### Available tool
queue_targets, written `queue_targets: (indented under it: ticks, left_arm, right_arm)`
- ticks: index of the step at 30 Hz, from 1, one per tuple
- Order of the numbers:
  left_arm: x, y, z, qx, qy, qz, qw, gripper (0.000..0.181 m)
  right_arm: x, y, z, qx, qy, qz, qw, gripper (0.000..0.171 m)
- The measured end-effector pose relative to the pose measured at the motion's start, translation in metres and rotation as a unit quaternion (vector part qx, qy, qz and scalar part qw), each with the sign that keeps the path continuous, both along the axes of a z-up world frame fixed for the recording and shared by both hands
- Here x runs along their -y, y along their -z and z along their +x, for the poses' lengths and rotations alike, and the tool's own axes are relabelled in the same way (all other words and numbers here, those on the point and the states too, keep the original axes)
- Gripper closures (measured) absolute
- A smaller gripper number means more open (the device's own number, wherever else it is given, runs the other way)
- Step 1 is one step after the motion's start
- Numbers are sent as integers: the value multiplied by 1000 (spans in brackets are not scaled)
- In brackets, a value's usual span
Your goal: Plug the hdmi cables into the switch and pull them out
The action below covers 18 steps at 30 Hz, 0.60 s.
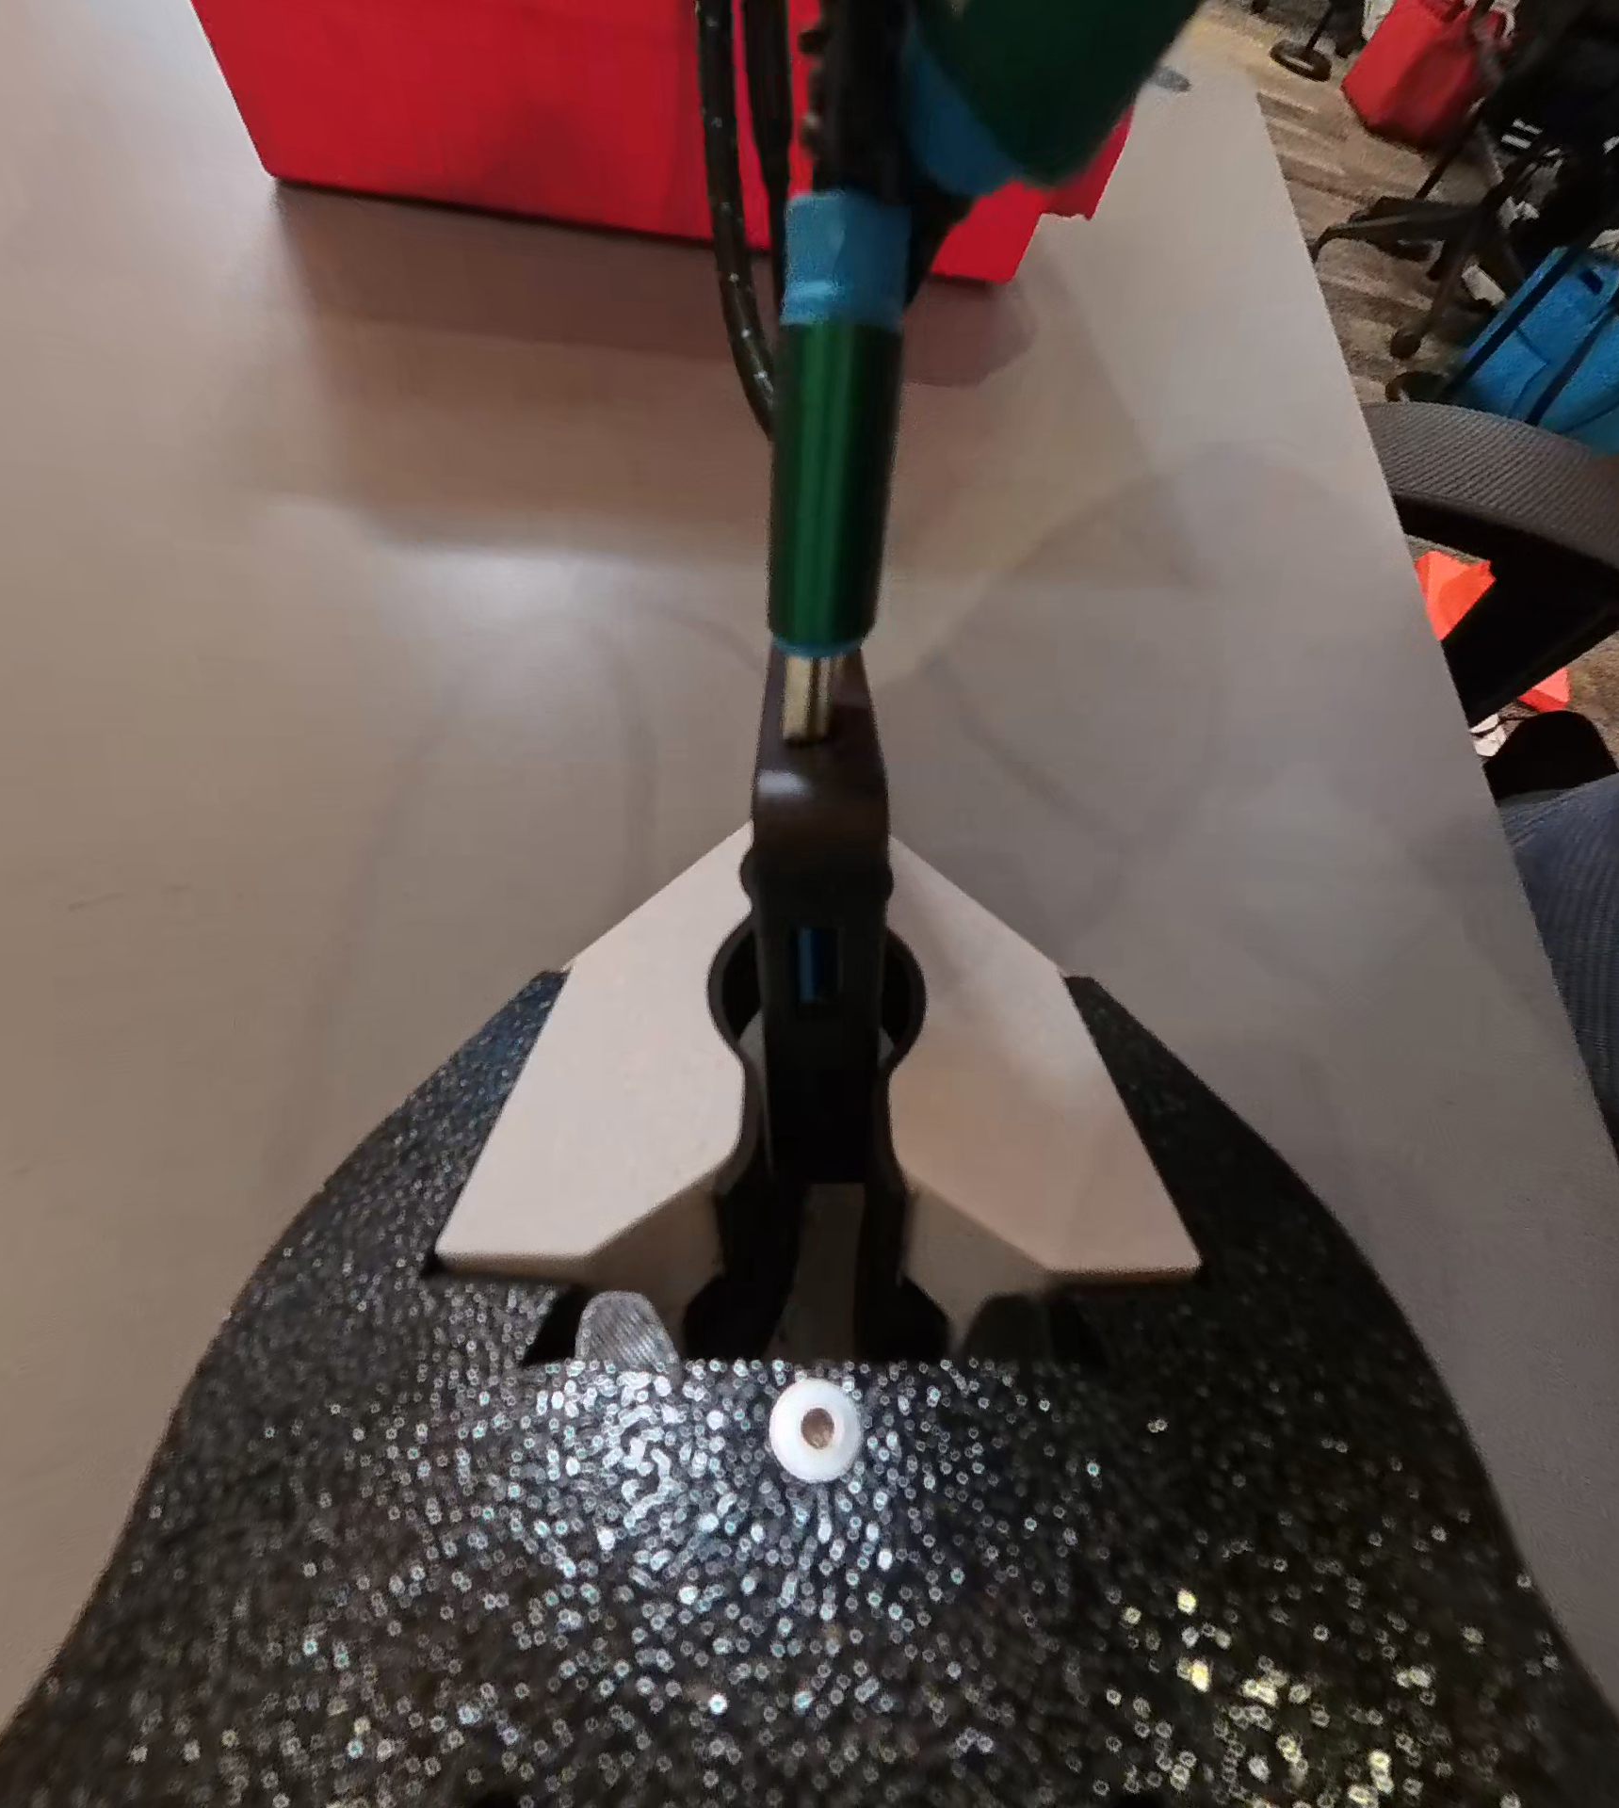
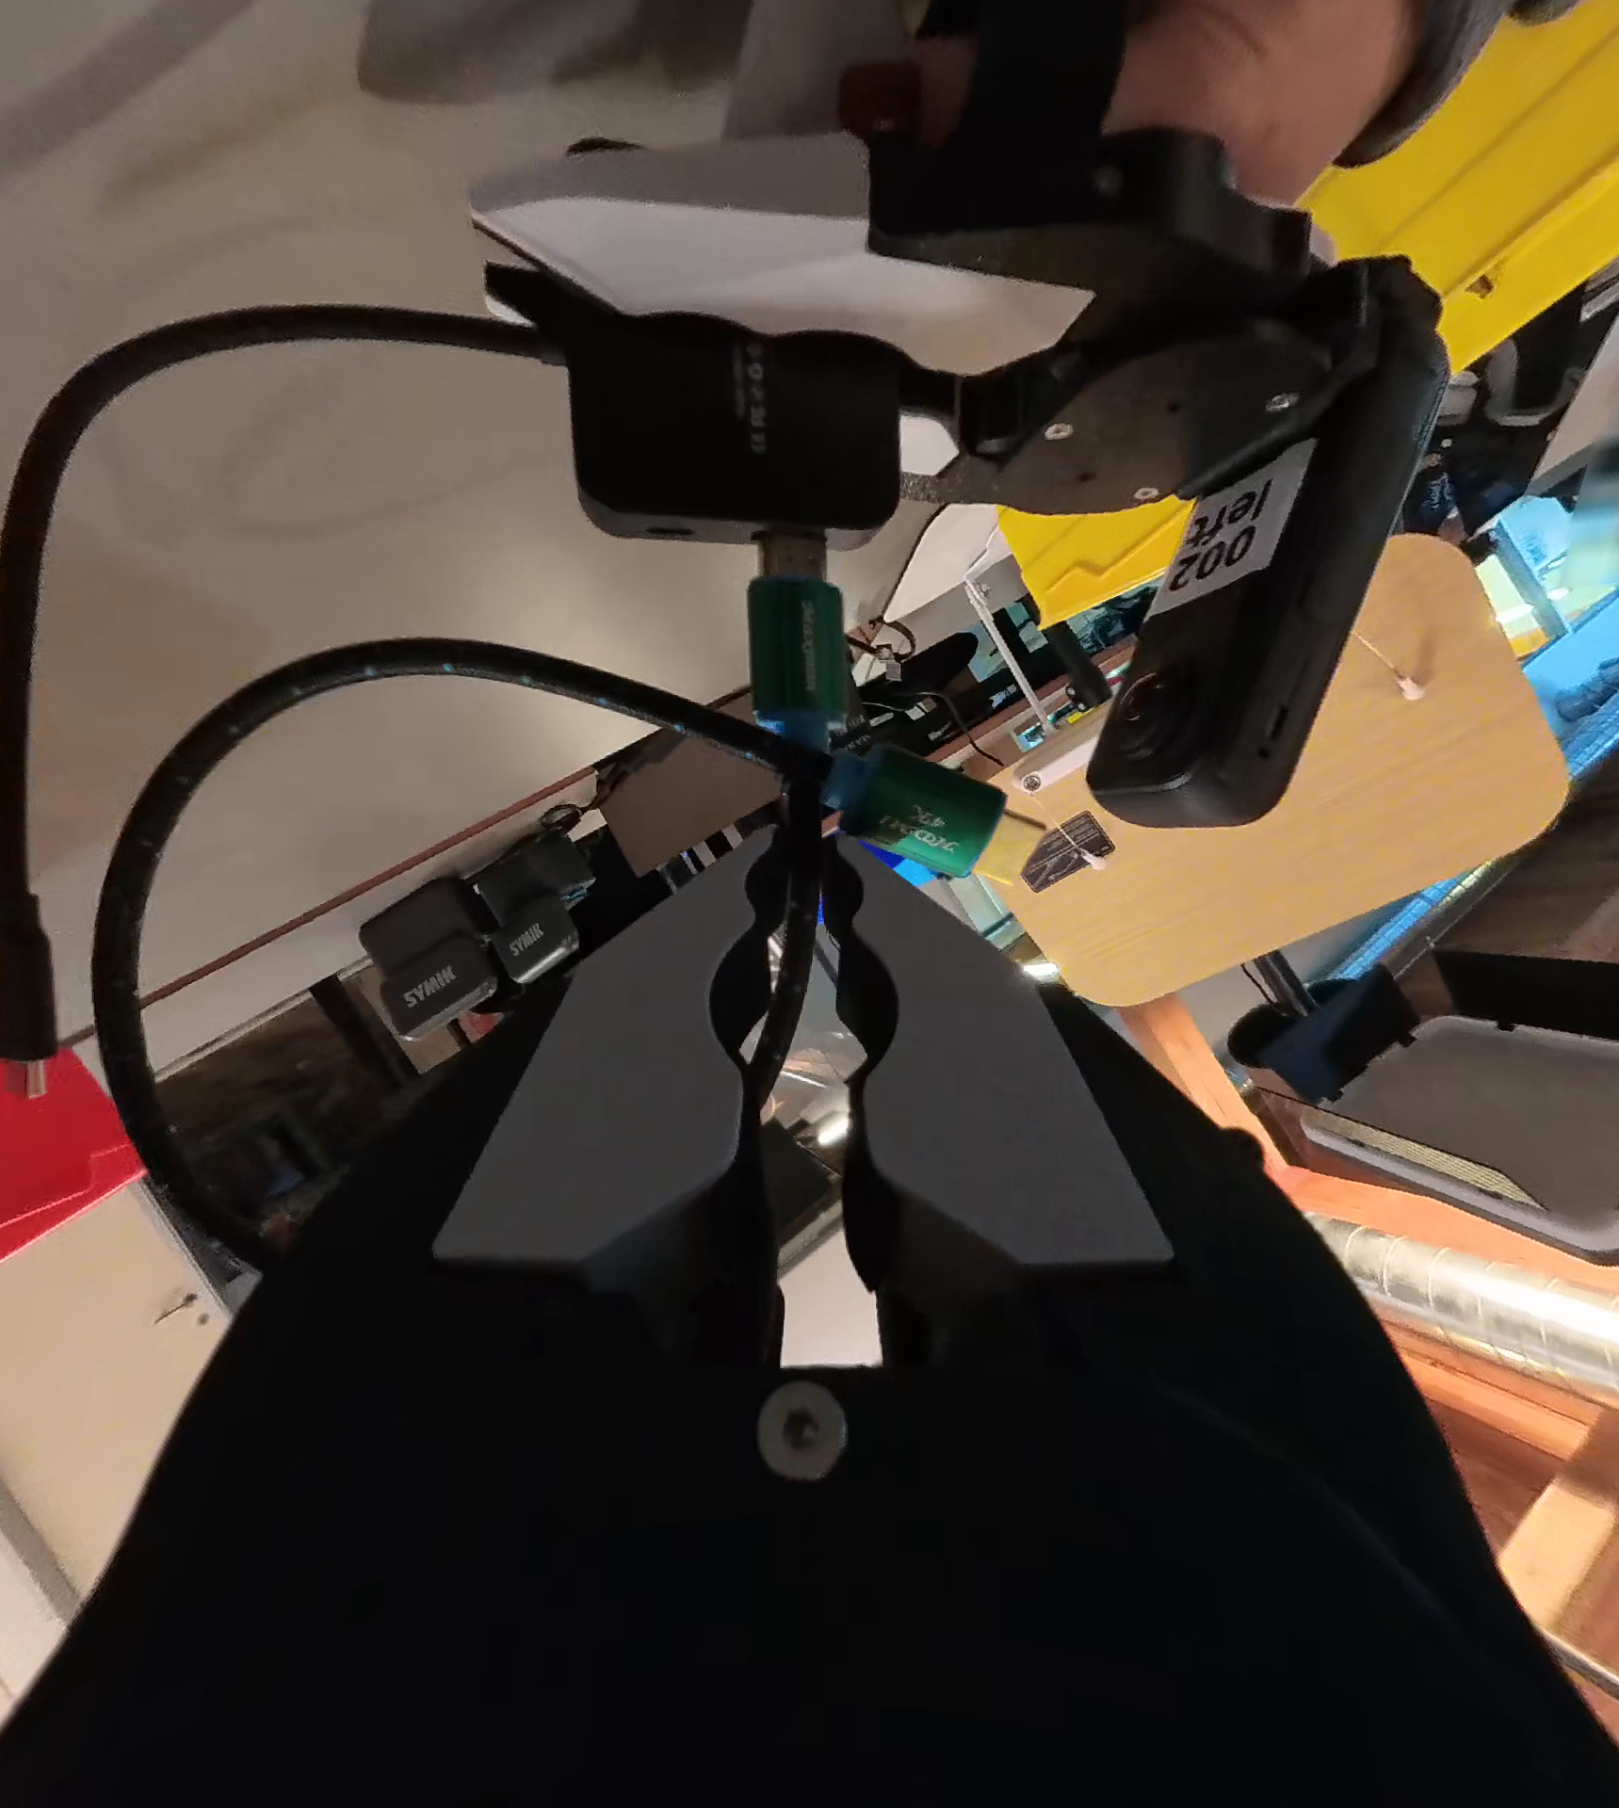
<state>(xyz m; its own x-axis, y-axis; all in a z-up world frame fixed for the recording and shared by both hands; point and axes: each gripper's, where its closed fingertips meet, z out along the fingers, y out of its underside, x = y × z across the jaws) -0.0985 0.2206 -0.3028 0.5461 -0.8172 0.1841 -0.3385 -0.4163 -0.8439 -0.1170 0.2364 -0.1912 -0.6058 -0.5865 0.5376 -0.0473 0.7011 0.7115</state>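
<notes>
Our left gripper (image 1: 820, 881) clamps the switch (image 1: 817, 832); our right gripper (image 2: 800, 881) pinches the braided cable (image 2: 149, 881), one green plug (image 2: 790, 651) partly seated, the other plug (image 2: 923, 822) loose.

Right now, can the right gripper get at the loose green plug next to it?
Probably not yet. The right gripper is shut on the braided cable, and the loose green plug hangs just off its tips; it would have to let go first.
</notes>
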Motion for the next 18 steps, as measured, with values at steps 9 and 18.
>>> queue_targets:
  ticks: [9, 18]
  left_arm:
    - [6, 3, 4, -14, 20, 5, 1000, 169]
    - [9, 7, 6, -27, 31, -1, 999, 169]
  right_arm:
    - [5, 3, 2, 4, -11, -15, 1000, 167]
    - [9, 8, 8, 44, -36, 21, 998, 167]
